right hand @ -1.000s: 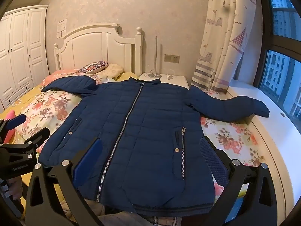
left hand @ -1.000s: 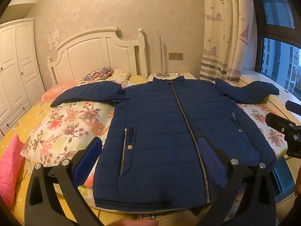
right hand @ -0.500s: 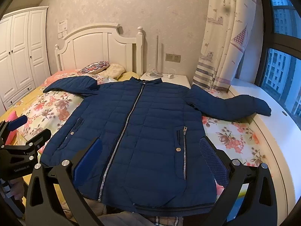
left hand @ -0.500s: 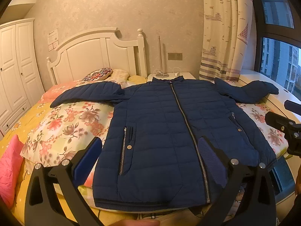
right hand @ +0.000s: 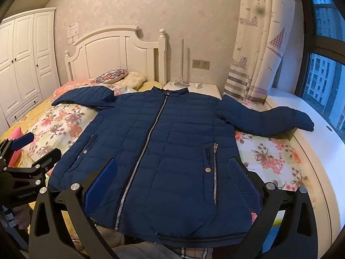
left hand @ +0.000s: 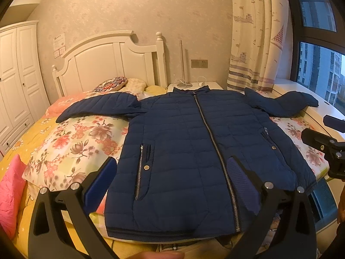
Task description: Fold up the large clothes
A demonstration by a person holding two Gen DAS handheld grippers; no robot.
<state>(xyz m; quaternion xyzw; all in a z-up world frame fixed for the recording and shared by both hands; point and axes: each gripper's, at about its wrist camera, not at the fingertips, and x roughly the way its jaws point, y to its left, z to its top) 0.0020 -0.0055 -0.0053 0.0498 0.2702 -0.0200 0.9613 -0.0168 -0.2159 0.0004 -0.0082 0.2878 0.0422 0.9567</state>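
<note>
A navy quilted jacket [left hand: 189, 146] [right hand: 163, 151] lies flat and zipped on the bed, front up, collar toward the headboard, both sleeves spread out to the sides. My left gripper [left hand: 172, 181] hovers open above the jacket's lower left part, nothing between its blue pads. My right gripper [right hand: 172, 183] hovers open above the lower right part near the hem, also empty. The right gripper [left hand: 323, 142] shows at the right edge of the left wrist view, and the left gripper [right hand: 32, 164] at the left edge of the right wrist view.
A floral quilt [left hand: 71, 142] covers the bed, with a white headboard [left hand: 107, 64] and pillows [left hand: 112, 84] at the far end. A pink cushion [left hand: 10, 192] lies at the left. Nightstand [right hand: 194, 86], curtain [right hand: 258, 43], white window ledge [right hand: 312, 112] and wardrobe [right hand: 21, 60] surround the bed.
Both grippers have shifted slightly, the right wrist view drawing a little closer to the jacket. The jacket has not moved and both grippers stay open.
</note>
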